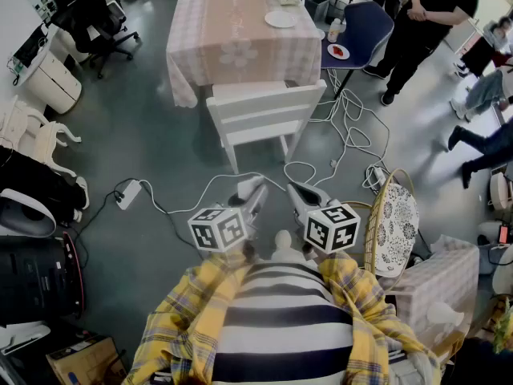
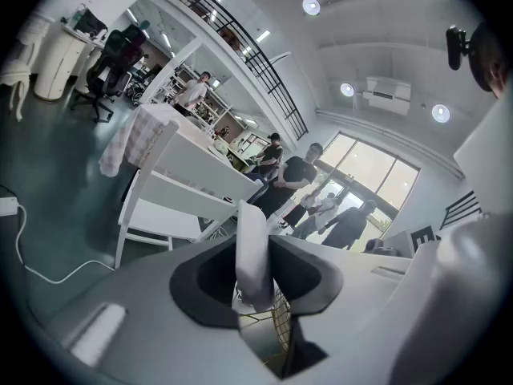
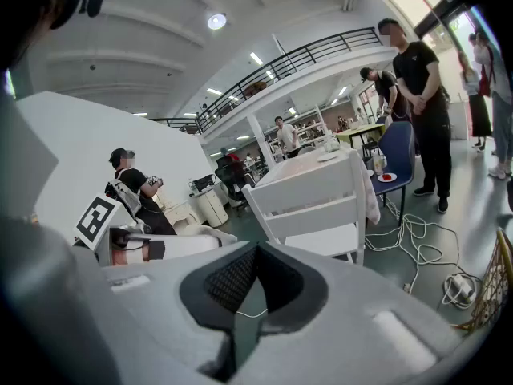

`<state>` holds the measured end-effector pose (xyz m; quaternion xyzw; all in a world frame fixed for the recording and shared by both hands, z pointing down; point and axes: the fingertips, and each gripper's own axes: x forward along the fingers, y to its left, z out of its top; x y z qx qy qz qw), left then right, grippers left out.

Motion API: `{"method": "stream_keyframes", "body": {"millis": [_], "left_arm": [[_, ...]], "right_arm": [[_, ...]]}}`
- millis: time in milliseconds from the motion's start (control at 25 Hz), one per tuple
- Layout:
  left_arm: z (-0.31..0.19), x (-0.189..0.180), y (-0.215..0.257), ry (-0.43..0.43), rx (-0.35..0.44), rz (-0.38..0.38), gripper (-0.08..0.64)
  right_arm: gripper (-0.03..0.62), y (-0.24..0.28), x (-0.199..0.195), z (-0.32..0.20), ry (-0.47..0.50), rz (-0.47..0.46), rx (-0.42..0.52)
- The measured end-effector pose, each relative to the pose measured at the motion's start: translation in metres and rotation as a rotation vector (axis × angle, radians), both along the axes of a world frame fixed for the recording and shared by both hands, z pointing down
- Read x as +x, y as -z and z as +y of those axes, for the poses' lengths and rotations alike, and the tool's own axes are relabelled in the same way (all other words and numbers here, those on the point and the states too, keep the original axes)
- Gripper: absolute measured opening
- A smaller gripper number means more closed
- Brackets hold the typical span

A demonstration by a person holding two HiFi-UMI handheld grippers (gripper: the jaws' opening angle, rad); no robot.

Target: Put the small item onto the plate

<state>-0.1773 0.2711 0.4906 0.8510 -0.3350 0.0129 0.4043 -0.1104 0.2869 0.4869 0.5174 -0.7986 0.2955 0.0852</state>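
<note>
2 grippers are held close to the striped shirt (image 1: 280,319) of the person, above a grey floor (image 1: 144,151). The left gripper (image 1: 255,192) is closed on a small white item (image 2: 252,255). A flat, pale strip is seen standing upright between its dark pads, pinched at its lower part, with its upper end rising above them. The right gripper (image 1: 295,191) is held just beside the left one. Its jaws are brought together at the tips, and nothing is held between them. A white chair (image 1: 264,119) is placed in front of both grippers, and behind it a table (image 1: 200,46) covered with a checked cloth is seen. A white plate (image 1: 280,18) is set on the right part of that table, well apart from the item. White cables (image 1: 345,135) are strewn over the floor to the right of the white chair, and a blue chair (image 1: 365,26) is found beside the table.
</note>
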Motion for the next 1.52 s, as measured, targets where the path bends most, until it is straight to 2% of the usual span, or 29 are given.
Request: {"method": "stream_keyframes", "body": {"millis": [320,720,960,1320,1520], "left_arm": [[-0.006,-0.009,-0.001,0.041,0.004,0.001,0.103],[-0.017,0.004,-0.001,0.058,-0.005,0.013,0.103],[-0.040,0.037,0.001,0.069,-0.015,0.034,0.103],[-0.071,0.102,0.015,0.048,0.013,0.048,0.103],[-0.092,0.119,0.020,0.030,0.012,0.045,0.103]], "right_arm": [[-0.003,0.001,0.000,-0.012,0.006,0.030,0.013],[-0.003,-0.006,0.007,-0.024,0.033,0.000,-0.007],[-0.003,-0.010,0.037,-0.040,0.055,0.031,-0.013],[-0.002,-0.002,0.092,-0.073,0.069,0.045,0.014],[-0.002,0.004,0.103,-0.097,0.063,0.036,0.024]]}}
